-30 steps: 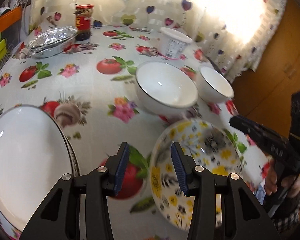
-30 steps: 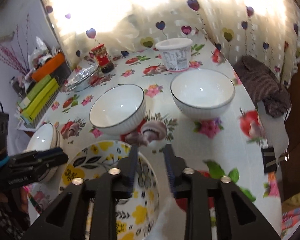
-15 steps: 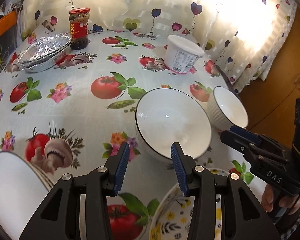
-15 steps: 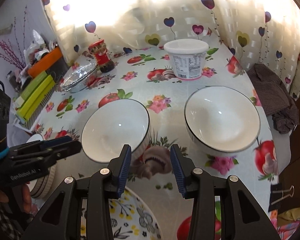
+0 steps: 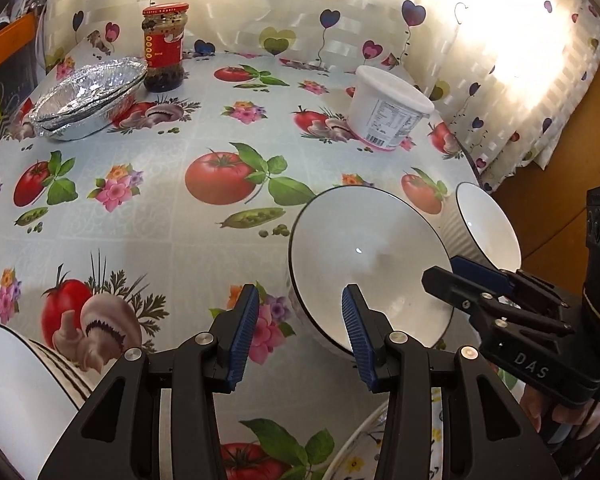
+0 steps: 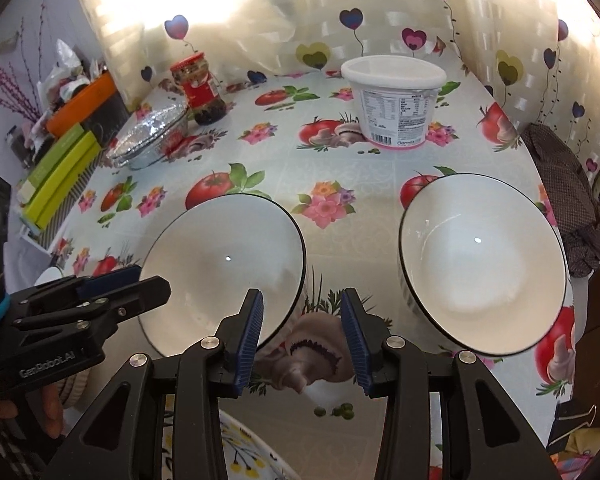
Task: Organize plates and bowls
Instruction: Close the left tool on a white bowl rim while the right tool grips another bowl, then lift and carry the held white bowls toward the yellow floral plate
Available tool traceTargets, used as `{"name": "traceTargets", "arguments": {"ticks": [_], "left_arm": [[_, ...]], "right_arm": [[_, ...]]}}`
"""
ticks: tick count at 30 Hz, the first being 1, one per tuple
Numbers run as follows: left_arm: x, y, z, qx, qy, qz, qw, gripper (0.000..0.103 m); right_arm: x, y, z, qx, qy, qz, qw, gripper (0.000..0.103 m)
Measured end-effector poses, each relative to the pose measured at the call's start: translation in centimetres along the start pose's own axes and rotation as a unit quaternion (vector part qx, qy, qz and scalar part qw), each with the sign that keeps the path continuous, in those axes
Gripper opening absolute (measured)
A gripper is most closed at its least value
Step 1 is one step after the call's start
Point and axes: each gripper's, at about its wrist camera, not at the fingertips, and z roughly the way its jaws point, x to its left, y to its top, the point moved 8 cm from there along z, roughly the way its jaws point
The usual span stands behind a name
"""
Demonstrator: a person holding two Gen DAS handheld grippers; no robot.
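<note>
Two white bowls with black rims stand side by side on the tablecloth: the left bowl (image 5: 368, 264) (image 6: 224, 264) and the right bowl (image 5: 488, 228) (image 6: 480, 264). My left gripper (image 5: 300, 332) (image 6: 140, 280) is open at the left bowl's near-left rim, with the rim showing between its blue pads (image 5: 244, 332) and no pad pressing. My right gripper (image 6: 302, 328) (image 5: 452, 276) is open at the same bowl's opposite rim, holding nothing. A yellow floral plate (image 5: 380, 452) (image 6: 240, 452) lies just under both grippers. A stack of white bowls (image 5: 4, 384) sits at the lower left.
A white lidded tub (image 5: 388, 112), a red-labelled jar (image 5: 164, 48) and stacked foil trays (image 5: 88, 100) stand at the back, before a heart-print curtain. Green boxes (image 6: 60, 176) line the left side. A dark cloth (image 6: 568, 200) hangs at the table's right edge.
Both grippers moved forward from over the floral plate to the left white bowl, which now looks larger. The plate slid to the bottom edge. The right jaws widened slightly.
</note>
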Motion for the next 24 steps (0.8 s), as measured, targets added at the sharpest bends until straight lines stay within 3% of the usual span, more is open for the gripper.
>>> {"name": "traceTargets", "arguments": {"ticks": [6,8,12,17,24], "left_arm": [[0.4,0.1,0.2,-0.002,0.007,-0.001,1.0,0.044],[0.5,0.1,0.4,-0.001,0.011,0.0,0.9999,0.035],[0.0,0.1,0.4,-0.006,0.014,0.013,0.9998,0.029],[-0.4,0.3,0.6,-0.009,0.013,0.022,0.9996,0.019],[-0.5,0.4,0.6,-0.01,0.017,0.022,0.9996,0.019]], "right_arm": [[0.0,0.3,0.8,0.002,-0.011,-0.003,1.0,0.032],[0.0,0.4,0.9,0.0,-0.012,-0.003,1.0,0.028],[0.4,0.6,1.0,-0.002,-0.013,-0.009,1.0,0.017],[0.8,0.7,1.2,-0.003,-0.018,-0.014,1.0,0.016],[0.8,0.8,1.3,-0.003,-0.022,-0.016,1.0,0.016]]}}
